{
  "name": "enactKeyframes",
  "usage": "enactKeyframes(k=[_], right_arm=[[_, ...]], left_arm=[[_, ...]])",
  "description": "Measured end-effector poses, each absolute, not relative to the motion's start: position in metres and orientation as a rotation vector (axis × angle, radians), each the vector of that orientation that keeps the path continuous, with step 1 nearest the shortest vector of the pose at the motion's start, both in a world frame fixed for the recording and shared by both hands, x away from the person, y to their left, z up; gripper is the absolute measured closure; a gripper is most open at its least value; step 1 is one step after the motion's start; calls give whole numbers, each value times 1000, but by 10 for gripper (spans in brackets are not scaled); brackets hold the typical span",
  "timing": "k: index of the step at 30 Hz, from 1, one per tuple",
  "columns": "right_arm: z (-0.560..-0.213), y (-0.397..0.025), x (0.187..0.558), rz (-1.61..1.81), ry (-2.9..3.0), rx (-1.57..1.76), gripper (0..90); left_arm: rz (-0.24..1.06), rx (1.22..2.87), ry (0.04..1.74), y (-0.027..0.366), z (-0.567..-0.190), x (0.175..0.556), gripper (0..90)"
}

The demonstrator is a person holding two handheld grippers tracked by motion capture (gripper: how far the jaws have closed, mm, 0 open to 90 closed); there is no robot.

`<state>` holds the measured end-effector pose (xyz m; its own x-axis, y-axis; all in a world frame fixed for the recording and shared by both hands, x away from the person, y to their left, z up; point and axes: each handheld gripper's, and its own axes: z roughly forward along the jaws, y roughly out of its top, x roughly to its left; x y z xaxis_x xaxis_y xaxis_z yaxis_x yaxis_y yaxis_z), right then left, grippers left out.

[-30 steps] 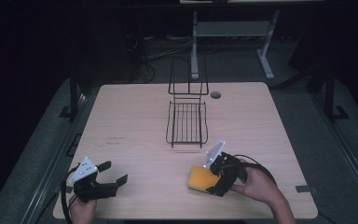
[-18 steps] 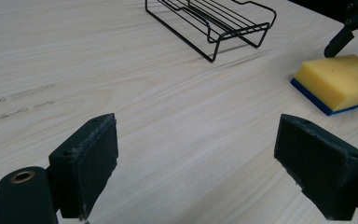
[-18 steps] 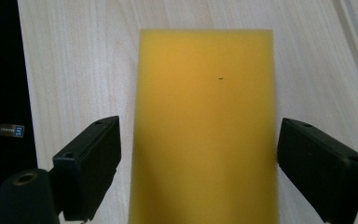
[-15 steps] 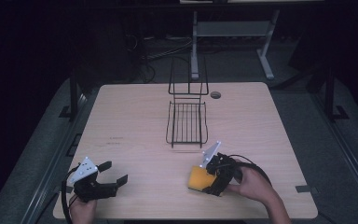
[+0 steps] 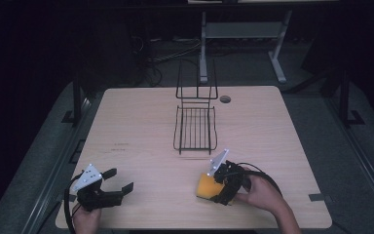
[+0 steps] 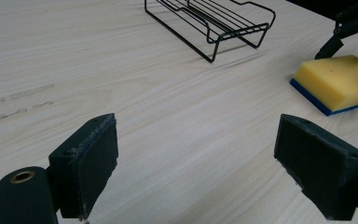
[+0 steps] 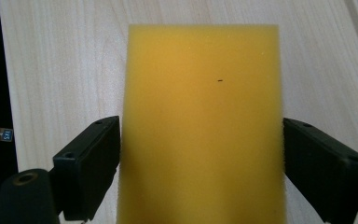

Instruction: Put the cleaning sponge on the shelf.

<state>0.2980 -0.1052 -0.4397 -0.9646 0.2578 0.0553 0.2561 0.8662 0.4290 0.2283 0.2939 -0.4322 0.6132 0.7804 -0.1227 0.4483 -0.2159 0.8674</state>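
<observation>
A yellow sponge [image 5: 205, 187] with a blue underside lies flat on the wooden table [image 5: 136, 126] near its front edge, right of centre. My right gripper [image 5: 214, 187] is open and straddles the sponge. In the right gripper view, the sponge [image 7: 200, 93] sits between the two jaws of that gripper [image 7: 200, 168], whose pads are right at its long sides. My left gripper [image 5: 121, 179] stands open at the front left corner, with nothing in it. In the left gripper view, the jaws of this gripper [image 6: 196, 163] frame bare wood, with the sponge [image 6: 335, 79] at the far right.
A black wire rack [image 5: 195, 129] with an upright back stands at the table's middle, behind the sponge, and is also in the left gripper view [image 6: 214, 21]. A round cable hole [image 5: 225, 99] is near the far edge. The floor around the table is dark.
My right gripper has slid a little left and further over the sponge. The sponge, the rack and the left gripper have stayed put.
</observation>
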Motion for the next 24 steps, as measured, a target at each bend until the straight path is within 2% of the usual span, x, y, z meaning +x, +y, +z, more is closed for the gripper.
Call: enactKeyframes(k=[24], right_arm=[[-449, -101, 296, 674, 3017, 402, 146]], left_arm=[[417, 1848, 988, 295, -432, 228, 128]])
